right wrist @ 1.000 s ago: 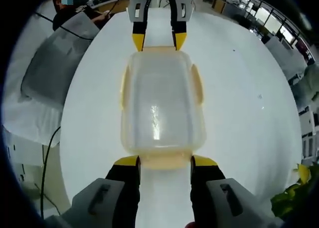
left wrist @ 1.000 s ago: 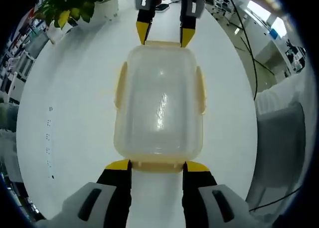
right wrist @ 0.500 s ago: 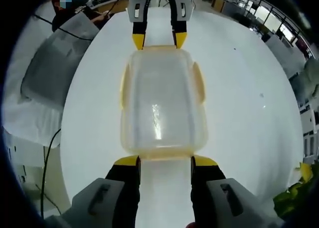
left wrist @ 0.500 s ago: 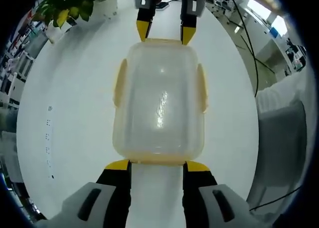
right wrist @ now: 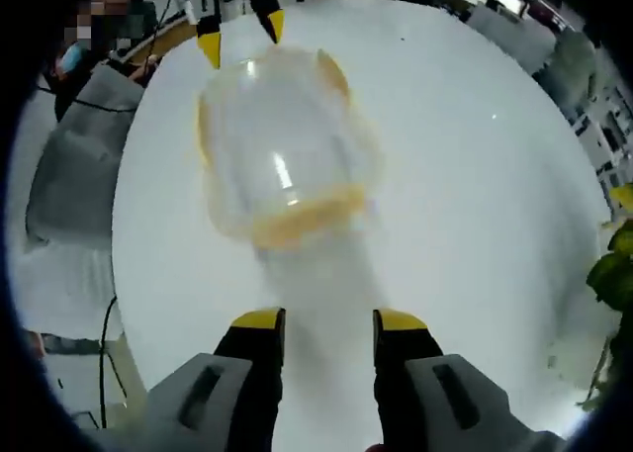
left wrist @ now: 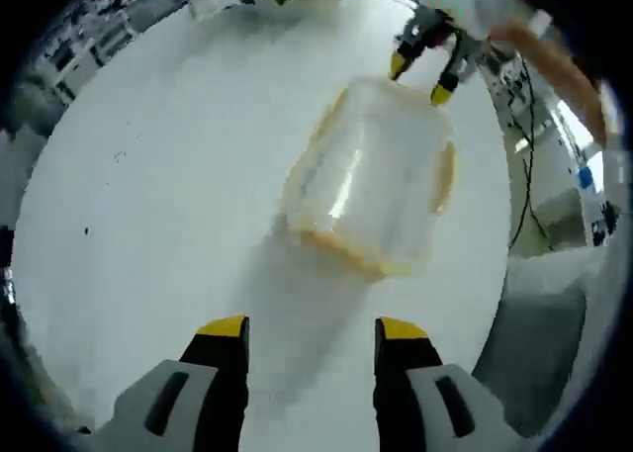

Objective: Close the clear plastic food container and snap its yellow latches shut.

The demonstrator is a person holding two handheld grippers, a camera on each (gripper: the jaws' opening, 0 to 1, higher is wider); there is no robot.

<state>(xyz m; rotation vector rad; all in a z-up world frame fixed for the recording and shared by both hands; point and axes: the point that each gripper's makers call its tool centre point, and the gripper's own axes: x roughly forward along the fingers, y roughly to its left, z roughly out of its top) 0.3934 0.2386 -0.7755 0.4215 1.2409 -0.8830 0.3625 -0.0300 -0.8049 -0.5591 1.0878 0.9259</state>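
On the white table (left wrist: 148, 195), item one: clear plastic food container (left wrist: 371, 175), sitting with its lid on, blurred in both views; in the right gripper view it is lying toward the upper left (right wrist: 282, 150). Yellow latches (left wrist: 447, 175) are showing along its sides and near end; whether each is snapped down or standing proud cannot be told through the blur.

Item two: left gripper (left wrist: 309, 325), jaws standing apart with nothing between them, hanging clear of the container over bare table. It is also appearing at the far end of the container in the right gripper view (right wrist: 240, 35).

Item three: right gripper (right wrist: 328, 320), jaws likewise apart and holding nothing, clear of the container's near end; seen from the left gripper view it is sitting beside the far end (left wrist: 420, 78), held by a person's hand.

Progress, as a judgement: lid appears seated, so closing looks done; the latches are probably pressed too, though confirmation is wanting.

Sundries: potted plant (right wrist: 618, 264) at the table's edge; cables (left wrist: 519, 155) trailing off the table.
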